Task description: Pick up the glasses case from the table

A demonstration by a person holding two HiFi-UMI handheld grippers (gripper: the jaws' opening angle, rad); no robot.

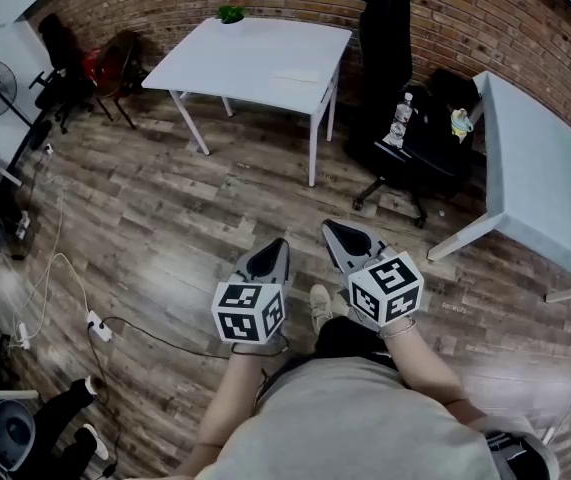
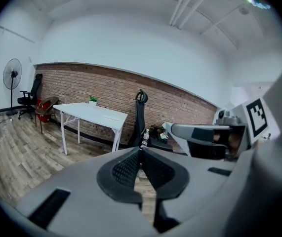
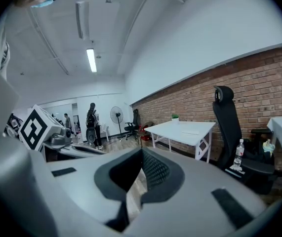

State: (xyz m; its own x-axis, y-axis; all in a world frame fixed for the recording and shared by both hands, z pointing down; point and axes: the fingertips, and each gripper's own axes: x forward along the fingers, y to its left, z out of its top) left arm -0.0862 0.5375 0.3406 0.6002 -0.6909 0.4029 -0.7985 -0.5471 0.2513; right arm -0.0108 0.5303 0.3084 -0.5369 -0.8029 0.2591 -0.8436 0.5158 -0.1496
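From the head view, a person's two forearms reached forward above a wooden floor [image 1: 165, 218], each hand holding tongs topped with a marker cube. The left tongs [image 1: 273, 253] and the right tongs [image 1: 340, 238] sat side by side, both clenched on nothing. Well ahead stood a white tabletop [image 1: 235, 58] against a brick wall. It carried a small green plant [image 1: 231, 13] at its far edge and a pale flat item, seemingly the glasses case [image 1: 295, 76], near its right side, well apart from both tongs. A black office chair [image 1: 390, 28] stood to the tabletop's right, with a water bottle [image 1: 401, 118] on a seat beside it. The left gripper view looked along the left tongs [image 2: 141, 157], ribbed pads pressed together. The case [image 2: 112, 118] was only a thin pale strip on the tabletop [image 2: 89, 110], and the right tongs [image 2: 195, 132] were alongside. The right gripper view showed the right tongs [image 3: 141, 162] equally clenched, the case [image 3: 190, 132] again a faint strip, and, alone among the views, people [image 3: 91, 125] standing far off.
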